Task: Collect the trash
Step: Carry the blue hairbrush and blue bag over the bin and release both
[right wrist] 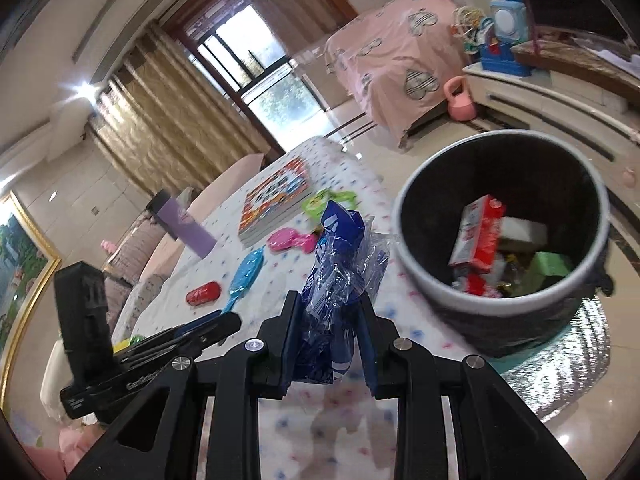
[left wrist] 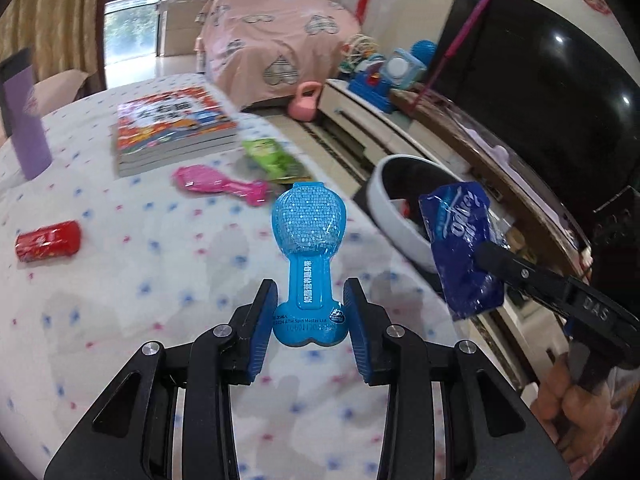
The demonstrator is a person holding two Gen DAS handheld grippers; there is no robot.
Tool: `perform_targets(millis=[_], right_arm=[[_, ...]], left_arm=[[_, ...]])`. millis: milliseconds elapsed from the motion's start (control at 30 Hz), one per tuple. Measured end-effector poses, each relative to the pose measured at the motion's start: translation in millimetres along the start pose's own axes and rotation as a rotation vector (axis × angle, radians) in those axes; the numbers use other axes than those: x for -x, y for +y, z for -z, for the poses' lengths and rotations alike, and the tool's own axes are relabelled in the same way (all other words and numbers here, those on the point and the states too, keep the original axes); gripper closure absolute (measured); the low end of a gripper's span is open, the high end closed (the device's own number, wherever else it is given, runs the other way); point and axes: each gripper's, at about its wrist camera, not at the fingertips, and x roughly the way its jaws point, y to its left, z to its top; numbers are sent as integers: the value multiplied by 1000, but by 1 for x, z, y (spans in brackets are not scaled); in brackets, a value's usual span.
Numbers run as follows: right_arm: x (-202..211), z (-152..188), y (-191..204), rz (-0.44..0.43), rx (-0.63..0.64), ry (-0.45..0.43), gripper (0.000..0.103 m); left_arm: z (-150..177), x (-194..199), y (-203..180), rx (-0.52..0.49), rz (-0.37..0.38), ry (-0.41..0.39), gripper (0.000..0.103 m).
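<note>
My right gripper (right wrist: 327, 312) is shut on a crumpled blue plastic wrapper (right wrist: 340, 264) and holds it above the table edge, left of the round trash bin (right wrist: 404, 216). The wrapper (left wrist: 464, 240) and bin (left wrist: 380, 196) also show in the left wrist view. My left gripper (left wrist: 310, 300) is open, its blue pads either side of the handle of a blue toy-shaped package (left wrist: 308, 240) lying on the dotted tablecloth. A red crushed can (left wrist: 48, 240), a pink package (left wrist: 216, 182) and a green wrapper (left wrist: 272, 156) lie further off.
A stack of books (left wrist: 172, 128) and a purple bottle (left wrist: 26, 120) stand on the table. The bin holds a red and white carton (right wrist: 478, 236) and other trash. A TV (left wrist: 540, 92), toys and a pink covered bed (left wrist: 276, 40) are beyond.
</note>
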Motion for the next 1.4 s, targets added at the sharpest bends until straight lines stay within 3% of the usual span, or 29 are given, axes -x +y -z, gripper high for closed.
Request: perform_targets(millis=[333, 633, 1400], right_arm=[[32, -12, -36, 60, -36, -70, 76], [37, -33, -64, 112, -52, -98, 76], [8, -63, -112, 195, -57, -39, 74]], left_arm=[[-13, -9, -48, -90, 47, -4, 70], [-29, -31, -87, -166, 66, 8, 70], [-49, -95, -125, -228, 74, 98, 67]])
